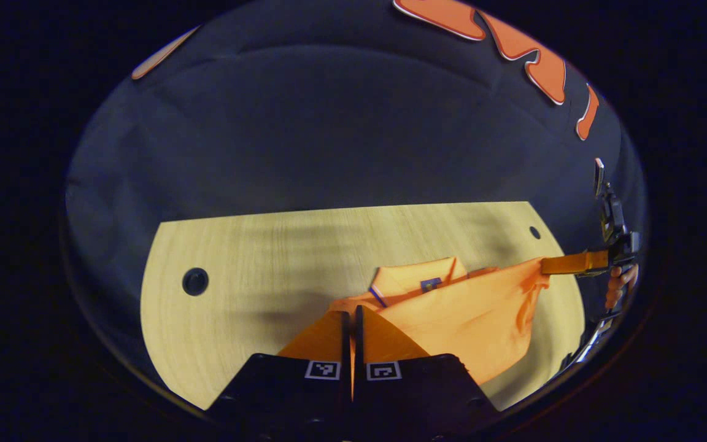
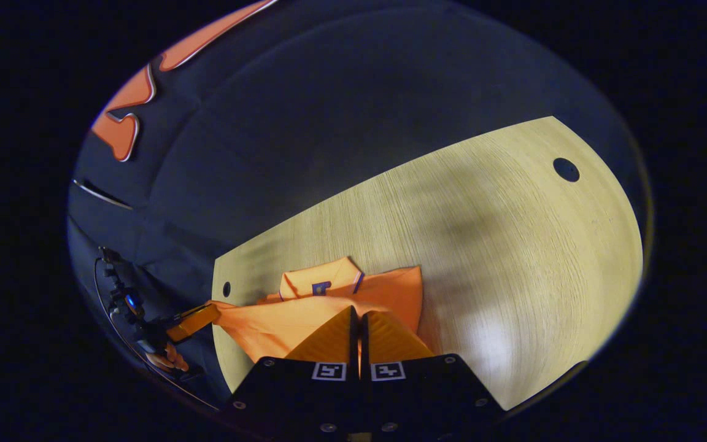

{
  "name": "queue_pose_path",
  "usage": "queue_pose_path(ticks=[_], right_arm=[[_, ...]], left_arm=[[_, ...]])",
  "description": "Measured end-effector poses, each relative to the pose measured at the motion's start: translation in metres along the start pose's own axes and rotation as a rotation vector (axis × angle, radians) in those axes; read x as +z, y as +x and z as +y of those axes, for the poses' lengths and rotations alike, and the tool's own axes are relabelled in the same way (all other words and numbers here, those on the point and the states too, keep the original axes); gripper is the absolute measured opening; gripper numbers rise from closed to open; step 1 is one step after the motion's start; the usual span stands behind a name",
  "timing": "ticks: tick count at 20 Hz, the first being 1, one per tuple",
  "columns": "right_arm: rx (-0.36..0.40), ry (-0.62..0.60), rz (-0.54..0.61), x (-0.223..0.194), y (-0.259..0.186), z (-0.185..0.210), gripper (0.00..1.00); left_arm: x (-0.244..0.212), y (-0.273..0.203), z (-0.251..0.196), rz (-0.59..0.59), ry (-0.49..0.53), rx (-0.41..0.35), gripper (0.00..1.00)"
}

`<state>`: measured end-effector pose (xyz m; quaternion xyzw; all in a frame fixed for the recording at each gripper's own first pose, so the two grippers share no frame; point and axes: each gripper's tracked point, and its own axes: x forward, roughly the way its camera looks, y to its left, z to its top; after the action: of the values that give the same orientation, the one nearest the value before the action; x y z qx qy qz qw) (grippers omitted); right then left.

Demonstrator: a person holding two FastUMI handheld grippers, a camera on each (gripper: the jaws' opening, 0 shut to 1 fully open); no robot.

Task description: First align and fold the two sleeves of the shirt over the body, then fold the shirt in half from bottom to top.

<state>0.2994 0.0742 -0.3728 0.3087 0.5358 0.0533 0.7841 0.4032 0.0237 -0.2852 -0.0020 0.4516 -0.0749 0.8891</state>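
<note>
Fingers point(image 1: 340, 325) of both grippers pinching the shirt point(image 1: 470, 313) hem, collar point(image 1: 415, 279) ahead on the bench point(image 1: 255, 258).

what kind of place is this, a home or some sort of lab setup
Probably a staged recording booth, not a home: a black cloth wall backs a bare light wooden table, with just an orange polo shirt on it.

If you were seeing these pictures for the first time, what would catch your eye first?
The orange shirt on the wooden table, its collar toward the far edge, stands out at once. Next, both grippers pinch it: the left gripper is shut on the near cloth, and the right gripper holds a corner stretched out to the side, above the table.
</note>
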Motion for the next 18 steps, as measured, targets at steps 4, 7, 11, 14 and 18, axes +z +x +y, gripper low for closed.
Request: queue_pose_path(ticks=[4,7,11,14,18], right_arm=[[0.050,0.099,-0.036,0.025,-0.006,0.005,0.08],[0.055,0.029,-0.096,0.035,-0.021,0.003,0.37],[0.022,-0.138,-0.213,0.039,-0.052,0.012,0.81],[-0.003,-0.267,-0.318,0.042,-0.094,0.019,0.93],[-0.025,-0.403,-0.471,0.047,-0.151,0.038,0.98]], left_arm=[[0.006,0.004,0.010,-0.036,-0.025,0.062,0.16],[0.020,-0.017,0.015,-0.110,-0.036,0.086,0.59],[0.046,-0.060,0.017,-0.229,-0.024,0.111,0.93],[0.058,-0.100,0.000,-0.304,-0.015,0.109,0.96],[0.059,-0.153,-0.031,-0.400,0.032,0.101,0.96]])
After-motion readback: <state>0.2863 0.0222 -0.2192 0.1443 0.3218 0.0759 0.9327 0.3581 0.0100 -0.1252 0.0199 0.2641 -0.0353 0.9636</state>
